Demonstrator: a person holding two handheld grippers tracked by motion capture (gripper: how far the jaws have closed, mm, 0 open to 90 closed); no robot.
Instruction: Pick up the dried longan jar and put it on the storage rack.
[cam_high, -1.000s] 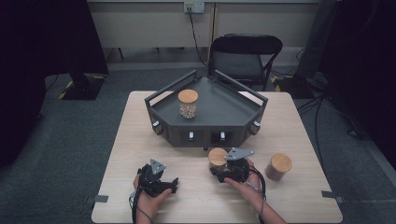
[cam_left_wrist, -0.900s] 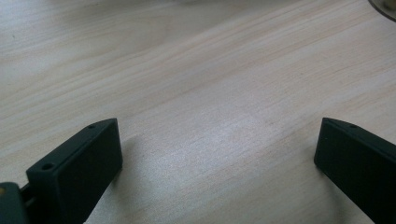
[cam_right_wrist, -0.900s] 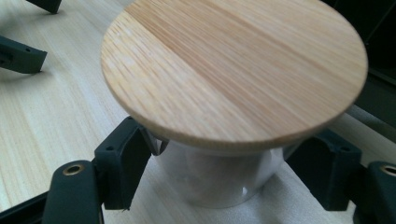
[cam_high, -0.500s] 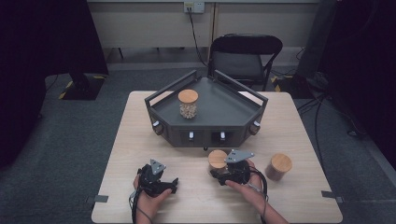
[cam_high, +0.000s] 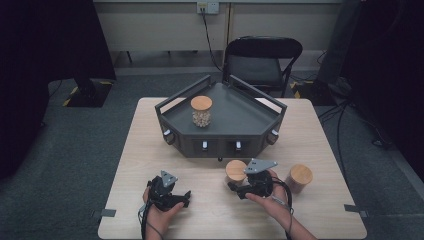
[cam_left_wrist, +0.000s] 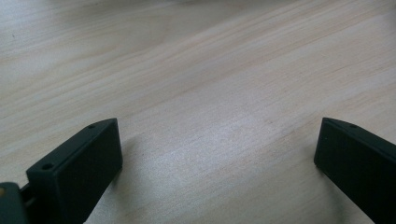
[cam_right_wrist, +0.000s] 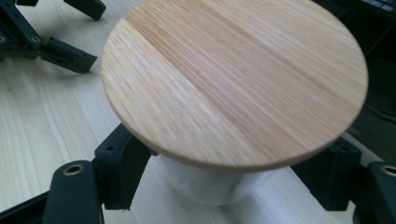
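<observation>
A glass jar with a round wooden lid (cam_right_wrist: 233, 79) sits between the black jaws of my right gripper (cam_right_wrist: 229, 172), which is shut on the jar's pale body just under the lid. From above, this jar (cam_high: 235, 170) is in front of the dark tray, with the right gripper (cam_high: 237, 181) behind it in the person's hand. My left gripper (cam_high: 176, 196) rests at the table's front left. Its jaws stand wide apart over bare wood, with nothing between them (cam_left_wrist: 217, 149). The left gripper's jaws (cam_right_wrist: 51, 42) also appear beyond the held jar.
A dark six-sided tray (cam_high: 250, 117) with raised rails stands at the table's middle back and holds a filled jar with a wooden lid (cam_high: 201, 111). Another lidded jar (cam_high: 299, 176) stands right of my right hand. A black chair (cam_high: 262, 60) is behind the table.
My right hand has risen a little with the jar in its grip. The left hand has stayed where it was.
</observation>
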